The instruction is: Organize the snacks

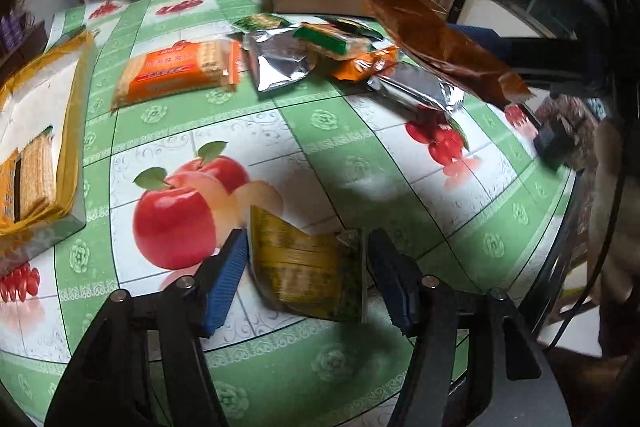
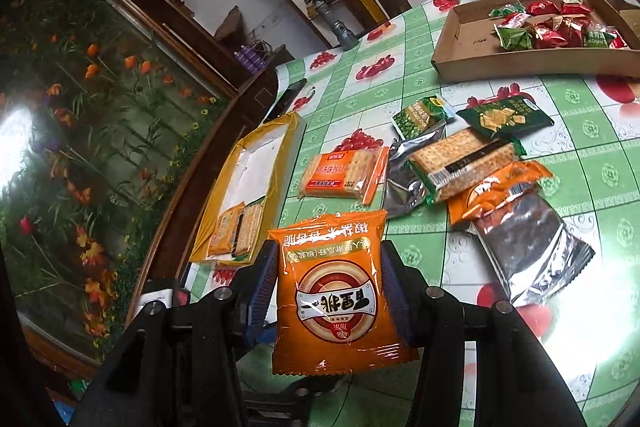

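1. Left wrist view: at the far left edge, a yellow-taped box [image 1: 38,131] sits on the tabletop [image 1: 360,163] and contains cracker packs.
2. An orange cracker pack [image 1: 180,71] lies flat to the right of the box, apart from it.
3. The left tool [image 1: 306,267] has its jaws apart, one on each side of a yellow-green snack packet [image 1: 308,271]. The packet appears blurred; contact between the pads and the packet cannot be confirmed.
4. A pile of silver, green and orange packets [image 1: 320,55] lies further back, right of centre.
5. Right wrist view: the yellow-taped box [image 2: 248,183] is at the left, near the tabletop edge.
6. The right tool [image 2: 330,275] is clamped on an orange snack bag [image 2: 336,299]. The bag is held above the tabletop, printed face toward the camera.
7. The silver pouch [image 2: 532,251] lies to the right of the bag, at the near end of the pile.
8. A cardboard tray [image 2: 464,47] at the upper right holds red and green wrapped snacks [image 2: 556,25].
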Available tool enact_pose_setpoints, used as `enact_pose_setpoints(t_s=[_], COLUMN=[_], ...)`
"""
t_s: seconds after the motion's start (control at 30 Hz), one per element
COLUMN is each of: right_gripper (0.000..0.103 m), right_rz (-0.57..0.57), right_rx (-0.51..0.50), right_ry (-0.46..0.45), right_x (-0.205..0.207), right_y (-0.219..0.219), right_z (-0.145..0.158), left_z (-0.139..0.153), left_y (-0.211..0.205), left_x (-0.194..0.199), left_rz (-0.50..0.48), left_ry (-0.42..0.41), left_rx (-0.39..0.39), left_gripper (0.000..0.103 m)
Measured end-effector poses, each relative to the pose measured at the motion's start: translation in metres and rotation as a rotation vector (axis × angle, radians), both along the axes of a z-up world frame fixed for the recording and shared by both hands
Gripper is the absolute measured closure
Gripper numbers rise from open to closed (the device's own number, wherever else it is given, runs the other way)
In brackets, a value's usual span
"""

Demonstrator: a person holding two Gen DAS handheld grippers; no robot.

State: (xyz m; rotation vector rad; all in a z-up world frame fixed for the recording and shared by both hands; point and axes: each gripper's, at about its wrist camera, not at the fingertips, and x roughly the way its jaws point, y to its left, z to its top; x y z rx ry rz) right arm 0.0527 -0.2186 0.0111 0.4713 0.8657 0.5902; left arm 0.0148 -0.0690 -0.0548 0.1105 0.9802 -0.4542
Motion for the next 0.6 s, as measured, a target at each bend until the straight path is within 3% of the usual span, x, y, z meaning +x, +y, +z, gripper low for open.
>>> enact_pose_setpoints(t_s=[0.1, 0.37, 0.47, 0.6], right_gripper=[0.051, 0.052, 0.052, 0.052], right_rz=[0.002, 0.003, 0.025, 0.072], right_rx=[0.007, 0.01, -0.004, -0.03], right_ry=[-0.008, -0.023, -0.034, -0.062], right_x=[-0.007, -0.019, -0.021, -0.018], right_y=[-0.002, -0.002, 0.009, 0.036], right_z=[-0.001, 0.002, 0.01, 0.027], left_z=[0.004, 0.033, 0.057, 0.085], left_y=[0.006, 0.05, 0.094, 0.155], left_x=[-0.003, -0.008, -0.002, 0.012], left_rz=[0.008, 0.098, 0.182, 0.328], left_ry=[0.001, -0.014, -0.037, -0.094], left_rx=[-0.018, -0.154, -0.259, -0.315], left_gripper=[0.066, 0.069, 0.069, 0.069])
